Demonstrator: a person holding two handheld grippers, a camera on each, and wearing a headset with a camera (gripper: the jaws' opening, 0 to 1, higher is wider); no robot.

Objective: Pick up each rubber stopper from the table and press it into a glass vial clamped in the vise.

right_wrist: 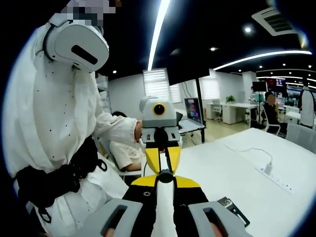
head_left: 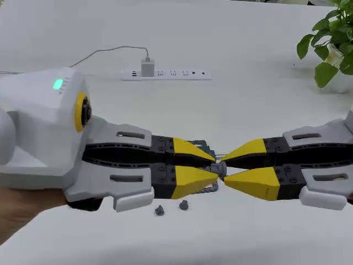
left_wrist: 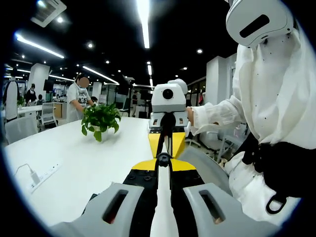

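Above the table (head_left: 248, 49), left tongs (head_left: 216, 167) meet right tongs (head_left: 224, 169), both nearly closed on one rubber stopper (head_left: 220, 170)

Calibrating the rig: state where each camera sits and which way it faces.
Head view: on the headset, facing down at the table; left tool and right tool meet at a stopper, a hand at lower left.
Left gripper view: on the left tool, facing the right tool; the person's torso at right.
Right gripper view: on the right tool, facing the left tool; torso at left.
Shared by all: the power strip.
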